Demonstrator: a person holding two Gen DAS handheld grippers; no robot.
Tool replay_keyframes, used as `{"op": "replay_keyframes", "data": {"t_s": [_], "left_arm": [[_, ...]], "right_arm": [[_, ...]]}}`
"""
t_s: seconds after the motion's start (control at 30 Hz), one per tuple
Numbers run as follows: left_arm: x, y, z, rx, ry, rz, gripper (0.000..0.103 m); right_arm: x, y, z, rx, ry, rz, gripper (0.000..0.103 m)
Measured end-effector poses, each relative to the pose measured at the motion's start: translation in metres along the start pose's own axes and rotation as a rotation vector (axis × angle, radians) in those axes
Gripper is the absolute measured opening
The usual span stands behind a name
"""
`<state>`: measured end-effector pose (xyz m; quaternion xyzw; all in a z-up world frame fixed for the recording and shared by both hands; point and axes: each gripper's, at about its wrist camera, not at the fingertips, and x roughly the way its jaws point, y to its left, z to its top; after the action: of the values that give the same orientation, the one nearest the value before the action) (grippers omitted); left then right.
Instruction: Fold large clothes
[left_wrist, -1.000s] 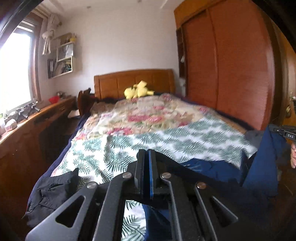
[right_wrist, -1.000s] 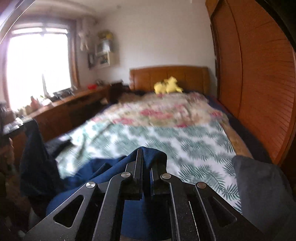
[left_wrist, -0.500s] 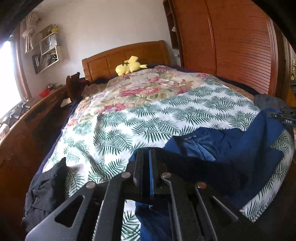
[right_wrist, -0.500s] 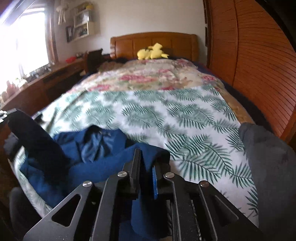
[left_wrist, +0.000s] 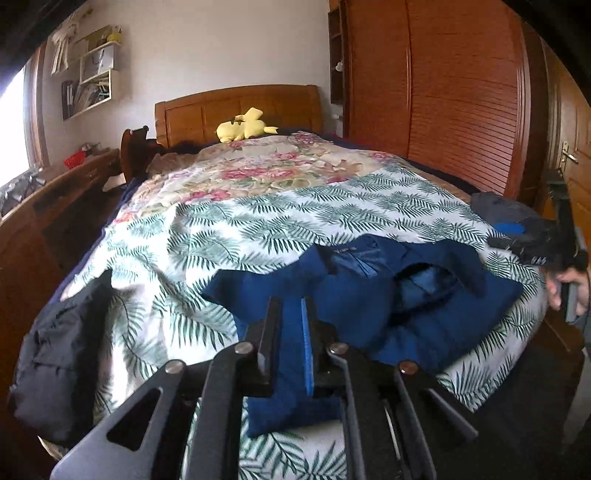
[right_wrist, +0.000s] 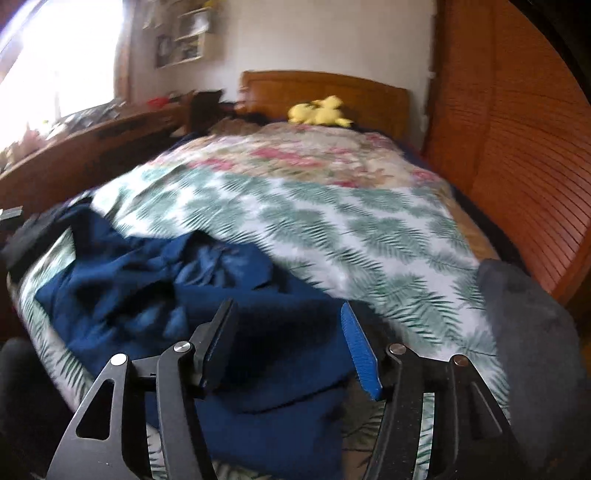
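My left gripper (left_wrist: 291, 332) pinches the blue jacket (left_wrist: 369, 295), jaws starting to part; it spreads rightward toward my right gripper (right_wrist: 288, 347) (opening, fabric beneath, ungripped).

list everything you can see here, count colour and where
blue garment: 1, navy, spread at foot of bed
black garment: 1, black, left foot corner
grey garment: 1, grey, right edge of bed
leaf-print cover: 1, white and green, near half of bed
floral cover: 1, pink and cream, far half
plush toy: 1, yellow, by headboard
headboard: 1, wood
wardrobe: 1, red-brown, right wall
left tongs: pinching the blue garment's edge, starting to open
right tongs: opening over the blue garment
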<state>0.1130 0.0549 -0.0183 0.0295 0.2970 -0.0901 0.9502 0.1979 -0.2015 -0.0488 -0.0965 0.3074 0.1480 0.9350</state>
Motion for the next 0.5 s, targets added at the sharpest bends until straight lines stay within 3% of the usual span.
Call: {"op": "replay_keyframes", "data": {"t_s": [0.23,0.5], "left_arm": [[0.015,-0.006,-0.034,0.014,0.035,-0.017,0.008],[0.04,-0.002,-0.05,-0.011,0.066,-0.061,0.008]], "right_arm": [[0.036,0.064,-0.024,-0.093,0.09,0.108,0.062],[0.09,0.078,-0.042,-0.168,0.219,-0.01,0.063]]}}
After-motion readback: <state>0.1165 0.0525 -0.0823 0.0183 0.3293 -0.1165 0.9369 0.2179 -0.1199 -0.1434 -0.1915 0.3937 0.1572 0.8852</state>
